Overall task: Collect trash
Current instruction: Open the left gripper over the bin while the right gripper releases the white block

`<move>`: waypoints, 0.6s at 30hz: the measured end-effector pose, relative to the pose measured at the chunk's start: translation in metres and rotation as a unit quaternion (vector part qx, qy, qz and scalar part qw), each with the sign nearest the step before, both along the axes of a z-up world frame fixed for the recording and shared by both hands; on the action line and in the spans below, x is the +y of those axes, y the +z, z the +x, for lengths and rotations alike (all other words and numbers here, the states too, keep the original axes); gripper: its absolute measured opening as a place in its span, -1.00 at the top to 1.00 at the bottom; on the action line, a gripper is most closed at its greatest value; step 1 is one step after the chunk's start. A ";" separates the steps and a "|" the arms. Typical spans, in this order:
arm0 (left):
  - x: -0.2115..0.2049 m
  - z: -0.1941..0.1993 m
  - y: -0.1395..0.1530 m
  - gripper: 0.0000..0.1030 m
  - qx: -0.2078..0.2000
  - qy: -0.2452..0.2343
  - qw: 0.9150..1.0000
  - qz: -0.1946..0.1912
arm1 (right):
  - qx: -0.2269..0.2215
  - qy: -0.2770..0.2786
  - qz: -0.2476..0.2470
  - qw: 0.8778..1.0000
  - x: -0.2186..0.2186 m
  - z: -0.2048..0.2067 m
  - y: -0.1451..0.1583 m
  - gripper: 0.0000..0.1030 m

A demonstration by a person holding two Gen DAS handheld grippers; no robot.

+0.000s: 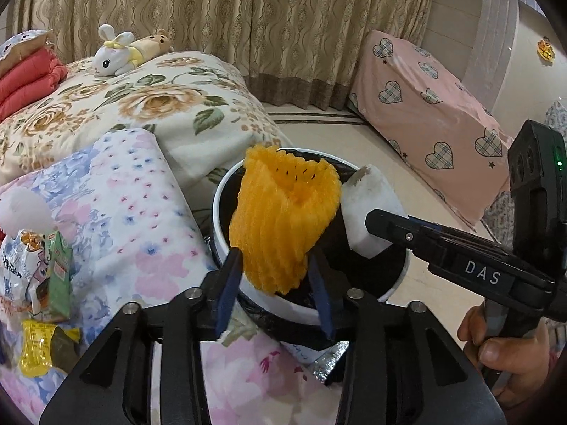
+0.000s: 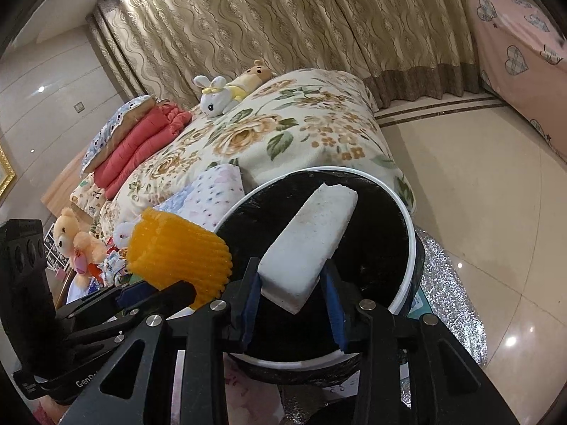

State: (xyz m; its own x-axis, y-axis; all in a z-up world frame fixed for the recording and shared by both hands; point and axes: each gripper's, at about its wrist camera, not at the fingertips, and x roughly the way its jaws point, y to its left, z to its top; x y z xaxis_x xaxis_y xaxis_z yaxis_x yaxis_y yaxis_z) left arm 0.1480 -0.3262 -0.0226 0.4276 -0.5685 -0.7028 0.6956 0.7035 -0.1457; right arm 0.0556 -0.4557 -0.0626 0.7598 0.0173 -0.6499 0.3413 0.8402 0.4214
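Note:
My left gripper is shut on an orange foam fruit net and holds it over the near rim of a white trash bin lined with a black bag. My right gripper is shut on a white foam block and holds it above the bin's black opening. In the left wrist view the right gripper comes in from the right with the block. In the right wrist view the left gripper with the net is at the left.
Snack wrappers, a green carton and a yellow packet lie on a floral cloth at the left. A floral bed with plush toys lies behind. A pink covered piece stands at the right. Tiled floor surrounds the bin.

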 end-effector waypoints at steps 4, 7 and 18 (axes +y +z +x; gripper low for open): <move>0.006 0.000 -0.002 -0.39 -0.003 0.008 1.000 -0.003 | 0.009 -0.004 0.004 1.000 -0.001 0.002 -0.003 0.15; 0.014 -0.001 -0.003 -0.43 -0.006 0.014 1.000 -0.004 | 0.005 -0.010 0.004 1.000 0.000 -0.001 -0.003 -0.13; 0.075 -0.010 -0.012 -0.46 0.009 0.078 0.997 -0.017 | -0.020 0.002 0.003 1.000 0.028 -0.001 0.006 -0.80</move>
State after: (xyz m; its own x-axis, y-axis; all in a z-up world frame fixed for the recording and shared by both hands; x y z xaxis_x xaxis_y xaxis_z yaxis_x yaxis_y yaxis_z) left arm 0.1384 -0.2511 -0.0348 0.5006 -0.5202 -0.6920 0.5758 0.7969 -0.1825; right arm 0.0546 -0.4281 -0.0570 0.7848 0.0238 -0.6193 0.3217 0.8385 0.4398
